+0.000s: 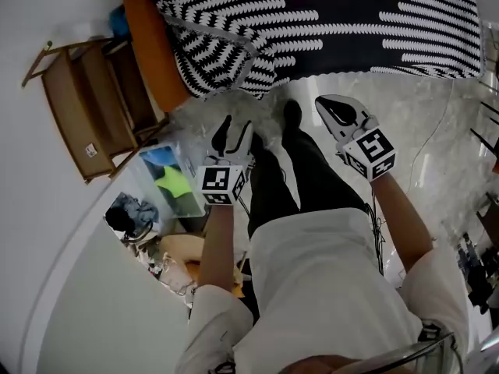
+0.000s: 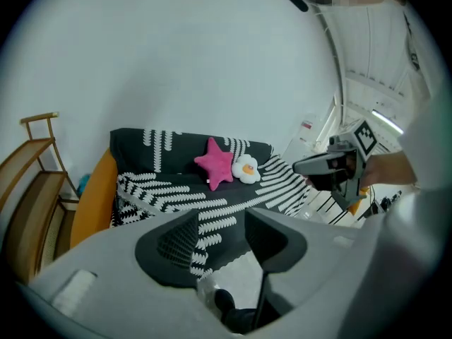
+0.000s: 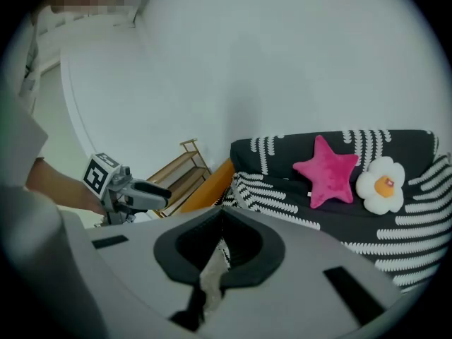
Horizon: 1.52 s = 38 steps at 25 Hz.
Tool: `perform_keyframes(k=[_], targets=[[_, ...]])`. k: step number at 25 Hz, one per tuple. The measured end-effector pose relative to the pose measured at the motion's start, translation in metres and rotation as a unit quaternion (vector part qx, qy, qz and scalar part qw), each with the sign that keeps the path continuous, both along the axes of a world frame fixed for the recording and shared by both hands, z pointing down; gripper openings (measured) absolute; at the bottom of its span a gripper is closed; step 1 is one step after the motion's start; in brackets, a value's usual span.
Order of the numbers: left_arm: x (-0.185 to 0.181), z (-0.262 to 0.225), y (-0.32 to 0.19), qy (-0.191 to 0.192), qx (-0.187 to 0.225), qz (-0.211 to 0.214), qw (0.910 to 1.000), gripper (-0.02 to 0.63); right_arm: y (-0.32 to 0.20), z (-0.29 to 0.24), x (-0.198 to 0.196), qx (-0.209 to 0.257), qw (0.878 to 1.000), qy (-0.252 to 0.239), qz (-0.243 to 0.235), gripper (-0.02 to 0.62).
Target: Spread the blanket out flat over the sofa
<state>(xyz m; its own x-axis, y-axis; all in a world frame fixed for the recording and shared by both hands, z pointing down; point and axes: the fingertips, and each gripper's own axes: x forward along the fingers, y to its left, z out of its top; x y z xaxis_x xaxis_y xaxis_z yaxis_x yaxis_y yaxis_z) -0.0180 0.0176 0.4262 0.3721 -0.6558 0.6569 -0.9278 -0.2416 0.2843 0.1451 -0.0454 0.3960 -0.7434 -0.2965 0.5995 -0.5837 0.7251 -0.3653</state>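
The black blanket with white fern stripes (image 1: 335, 29) lies spread over the sofa's seat and back, and its front edge hangs toward the floor. A pink star cushion (image 2: 215, 162) and a white egg-flower cushion (image 2: 246, 168) rest on it against the back. The orange sofa arm (image 1: 152, 45) shows bare at the left. My left gripper (image 1: 234, 131) hangs open and empty above the floor, short of the blanket's front corner. My right gripper (image 1: 331, 107) is beside it, shut with nothing in it. The right gripper view shows the same blanket (image 3: 339, 210) ahead.
A wooden rack (image 1: 86, 107) stands left of the sofa against the white wall. A clear bin with blue and green things (image 1: 168, 181) sits on the floor at my left. The person's dark legs stand on the marble floor (image 1: 421, 123) between the grippers.
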Motion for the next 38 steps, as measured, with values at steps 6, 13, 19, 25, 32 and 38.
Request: perform_keyframes(k=[6, 13, 19, 25, 32, 38], targets=[[0.026, 0.062, -0.019, -0.005, -0.025, 0.018, 0.9995, 0.207, -0.004, 0.050, 0.020, -0.024, 1.000, 0.009, 0.006, 0.005], [0.038, 0.145, -0.033, -0.010, -0.051, 0.038, 0.9979, 0.207, 0.002, 0.110, 0.019, -0.047, 0.999, 0.015, 0.017, 0.005], [0.044, 0.218, -0.032, -0.018, -0.074, 0.047, 0.9960, 0.227, 0.008, 0.166, 0.016, -0.059, 0.998, 0.021, 0.024, 0.005], [0.040, 0.286, -0.029, -0.031, -0.086, 0.045, 0.9948, 0.229, 0.023, 0.227, 0.009, -0.072, 0.997, 0.029, 0.020, 0.005], [0.031, 0.363, -0.020, -0.077, -0.110, 0.043, 0.9900, 0.242, 0.037, 0.276, -0.001, -0.088, 0.995, 0.024, 0.035, 0.006], [0.033, 0.399, -0.018, -0.104, -0.133, 0.036, 0.9850, 0.250, 0.036, 0.294, -0.001, -0.095, 0.994, 0.019, 0.052, 0.005]])
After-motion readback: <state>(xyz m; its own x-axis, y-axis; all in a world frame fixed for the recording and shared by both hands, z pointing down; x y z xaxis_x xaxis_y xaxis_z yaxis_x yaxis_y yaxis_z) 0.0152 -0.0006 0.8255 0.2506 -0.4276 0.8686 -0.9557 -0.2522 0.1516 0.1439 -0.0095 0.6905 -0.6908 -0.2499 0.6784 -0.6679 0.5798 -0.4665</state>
